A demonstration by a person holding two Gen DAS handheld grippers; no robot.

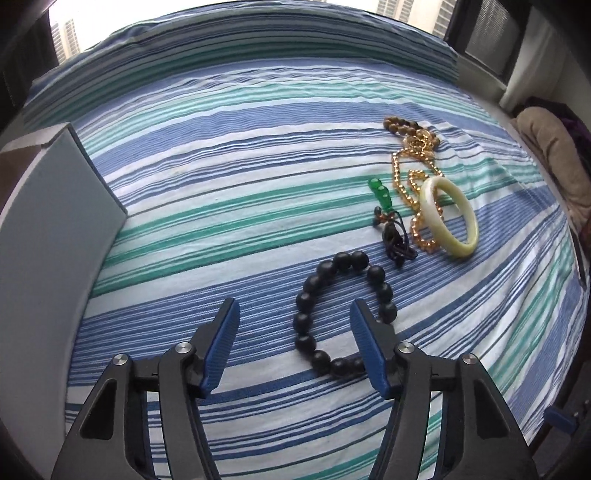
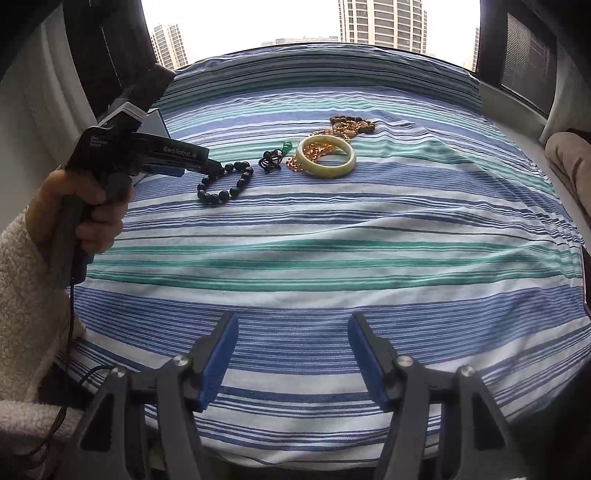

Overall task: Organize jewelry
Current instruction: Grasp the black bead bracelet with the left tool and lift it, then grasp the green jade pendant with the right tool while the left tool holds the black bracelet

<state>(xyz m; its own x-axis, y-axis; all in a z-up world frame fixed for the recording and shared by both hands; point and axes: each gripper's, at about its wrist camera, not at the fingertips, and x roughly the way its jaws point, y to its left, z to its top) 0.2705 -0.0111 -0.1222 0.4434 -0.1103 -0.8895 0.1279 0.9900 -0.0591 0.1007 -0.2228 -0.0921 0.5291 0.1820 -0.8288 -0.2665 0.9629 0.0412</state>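
Black gripper (image 2: pixel 218 169), blue fingers (image 1: pixel 223 347), fleecy white sleeve (image 2: pixel 26 295).

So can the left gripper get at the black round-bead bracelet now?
Probably yes: the left gripper is open right over the black round-bead bracelet, with only striped bedsheet around it.

A bedroom in a high-rise home: a bed (image 2: pixel 332 258) with a striped blue-and-green sheet stands against a window (image 2: pixel 258 22) at the far side, apartment towers (image 2: pixel 380 18) showing outside.
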